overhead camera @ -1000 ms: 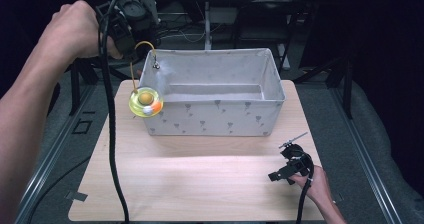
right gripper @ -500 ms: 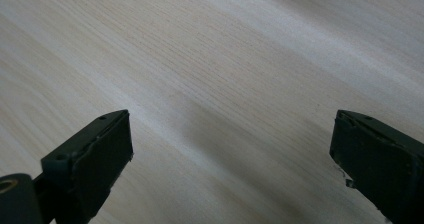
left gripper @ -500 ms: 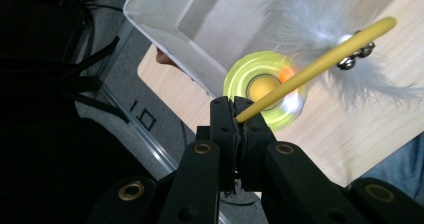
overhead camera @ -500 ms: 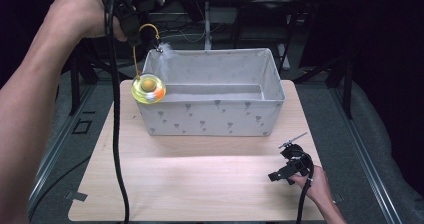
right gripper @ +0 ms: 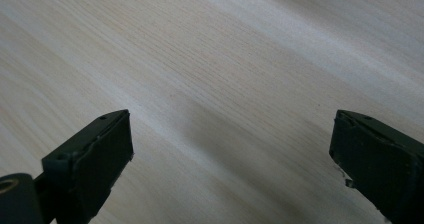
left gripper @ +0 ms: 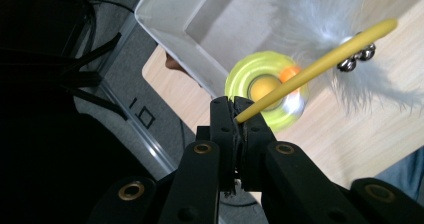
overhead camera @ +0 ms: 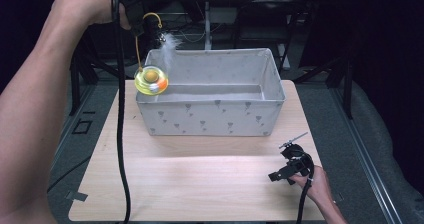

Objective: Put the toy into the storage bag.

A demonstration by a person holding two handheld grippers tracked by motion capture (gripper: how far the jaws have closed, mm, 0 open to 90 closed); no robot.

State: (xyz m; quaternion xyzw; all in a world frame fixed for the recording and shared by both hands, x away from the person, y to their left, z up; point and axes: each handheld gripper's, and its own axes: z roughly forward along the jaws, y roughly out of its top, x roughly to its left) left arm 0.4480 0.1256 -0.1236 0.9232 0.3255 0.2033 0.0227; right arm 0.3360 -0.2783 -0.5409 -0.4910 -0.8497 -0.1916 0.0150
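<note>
Surroundings: dark room, black frame legs and cables behind the tabletop [overhead camera: 200,184].
Tabletop: light wood grain, rectangular; carries the fabric bin and the right hand-held gripper.
Fabric bin [overhead camera: 210,114]: grey-white with small printed marks, open top, sits on the far half of the tabletop; inside looks bare where visible.
Person: left forearm comes in along the left edge of the high view and reaches up to the far left corner; right hand [overhead camera: 315,184] rests low at the near right of the tabletop.
Left hand-held gripper [left gripper: 239,109]: raised above and behind the bin's far left corner, jaws pressed together on the end of a yellow wand [left gripper: 320,64].
Cat toy [overhead camera: 151,80]: hangs from that wand; translucent yellow-green disc with a yellow ball and an orange one in it, level with the bin's left rim and just outside or over that corner; can't tell whether it touches the rim. Blurred in the left gripper view.
Feather [overhead camera: 169,46]: white, fixed up the wand near two small silver bells [left gripper: 356,58].
Right hand-held gripper [right gripper: 232,159]: jaws spread wide, nothing between them, bare wood underneath.
</note>
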